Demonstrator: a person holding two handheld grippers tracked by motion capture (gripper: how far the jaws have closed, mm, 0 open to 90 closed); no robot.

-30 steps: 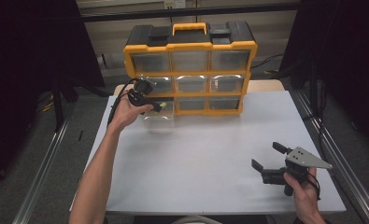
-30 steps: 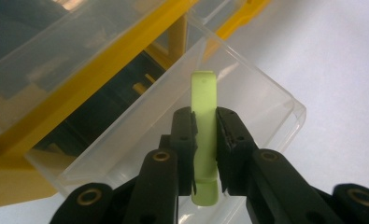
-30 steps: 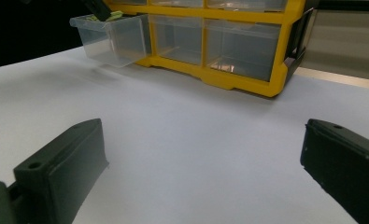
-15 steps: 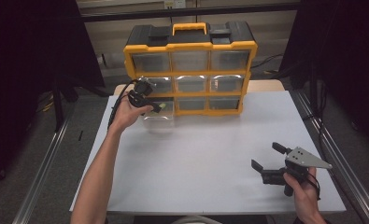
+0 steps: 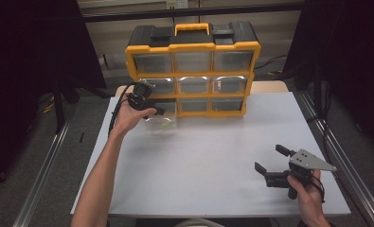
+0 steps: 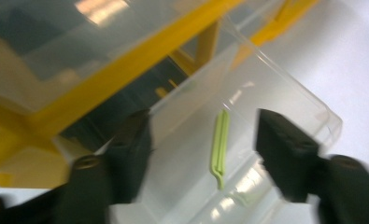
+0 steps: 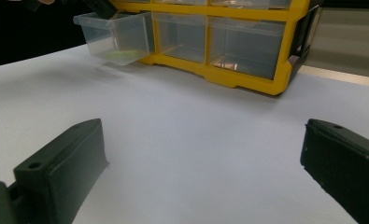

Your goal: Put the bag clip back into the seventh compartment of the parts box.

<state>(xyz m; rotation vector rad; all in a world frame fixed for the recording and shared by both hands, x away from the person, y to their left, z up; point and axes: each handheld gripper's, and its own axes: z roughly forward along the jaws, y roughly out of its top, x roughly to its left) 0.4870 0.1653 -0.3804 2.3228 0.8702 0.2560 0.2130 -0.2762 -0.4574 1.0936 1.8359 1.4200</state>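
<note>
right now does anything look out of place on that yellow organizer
One clear drawer at the bottom left of the organizer is pulled out over the table, while the others sit flush. A green clip lies inside it. Nothing looks spilled or damaged.

I'm looking at a white bench [image 5: 203, 156], and the yellow organizer [image 5: 192, 71] stands upright on its far edge. Its bottom-left clear drawer [image 5: 162, 116] is pulled out over the bench, a green strip [image 6: 220, 145] lying inside.

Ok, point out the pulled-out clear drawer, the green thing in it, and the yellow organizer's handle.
clear drawer [image 7: 114, 39], right gripper view, on its front wall.
green clip [image 6: 220, 144], left gripper view, middle of its length.
organizer handle [image 5: 192, 26], high view, top bar of the yellow handle.
</note>
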